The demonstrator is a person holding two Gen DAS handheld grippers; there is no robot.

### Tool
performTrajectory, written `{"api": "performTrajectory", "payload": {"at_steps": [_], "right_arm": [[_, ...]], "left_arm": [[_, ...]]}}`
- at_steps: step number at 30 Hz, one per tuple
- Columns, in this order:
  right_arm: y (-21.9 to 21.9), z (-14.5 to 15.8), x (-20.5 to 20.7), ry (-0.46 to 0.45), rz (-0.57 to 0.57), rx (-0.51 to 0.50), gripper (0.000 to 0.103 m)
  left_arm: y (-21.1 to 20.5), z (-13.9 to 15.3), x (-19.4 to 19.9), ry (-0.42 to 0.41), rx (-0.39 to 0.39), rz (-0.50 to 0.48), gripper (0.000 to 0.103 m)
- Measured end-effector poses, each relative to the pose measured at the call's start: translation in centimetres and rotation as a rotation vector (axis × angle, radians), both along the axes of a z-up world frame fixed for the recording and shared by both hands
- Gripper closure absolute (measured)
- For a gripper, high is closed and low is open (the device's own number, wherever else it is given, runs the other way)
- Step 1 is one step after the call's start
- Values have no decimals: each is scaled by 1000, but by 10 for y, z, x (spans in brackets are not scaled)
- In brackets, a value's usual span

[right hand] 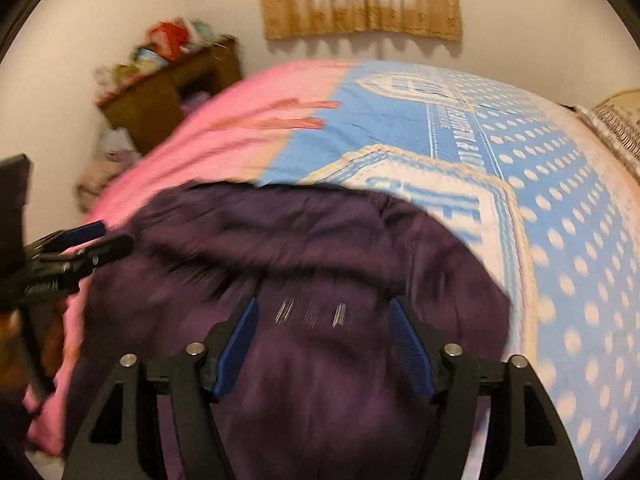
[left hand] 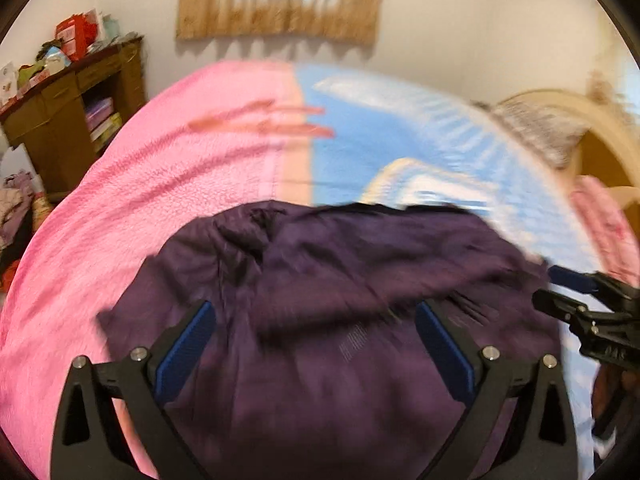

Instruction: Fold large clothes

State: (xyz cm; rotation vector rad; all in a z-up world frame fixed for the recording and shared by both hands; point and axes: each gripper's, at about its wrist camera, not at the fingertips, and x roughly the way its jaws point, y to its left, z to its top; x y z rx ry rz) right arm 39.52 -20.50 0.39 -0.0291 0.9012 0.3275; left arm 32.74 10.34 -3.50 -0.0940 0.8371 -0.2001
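Both jaws spread empty, the left gripper [left hand: 316, 344] and right gripper [right hand: 324, 340] hover over a crumpled dark purple garment [left hand: 340, 280] on the near pink-and-blue bedspread [left hand: 140, 184], where its loose folds could slump.

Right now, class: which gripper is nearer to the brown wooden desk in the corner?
Left. The left gripper hangs over the purple garment on the pink side of the bed, towards the desk; the right gripper is farther off, over the blue side.

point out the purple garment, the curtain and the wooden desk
purple garment [right hand: 320, 360]: right wrist view, flat middle of the cloth.
curtain [right hand: 360, 12]: right wrist view, lower patterned band.
wooden desk [left hand: 52, 120]: left wrist view, front panel.
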Motion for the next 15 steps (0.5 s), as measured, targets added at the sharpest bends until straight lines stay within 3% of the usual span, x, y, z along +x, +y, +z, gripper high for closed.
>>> {"api": "performTrajectory", "payload": {"at_steps": [3, 7, 10, 15], "right_arm": [[-35, 9, -94, -12, 42, -2, 28], [-72, -14, -188, 64, 78, 50, 27], [-100, -37, -242, 104, 7, 60, 26], [-129, -78, -287, 129, -114, 91, 26]], "left_arm": [[20, 8, -83, -47, -41, -41, 0], [53, -18, -187, -19, -50, -37, 0], [70, -38, -234, 17, -63, -15, 0], [75, -63, -280, 40, -88, -7, 0]]}}
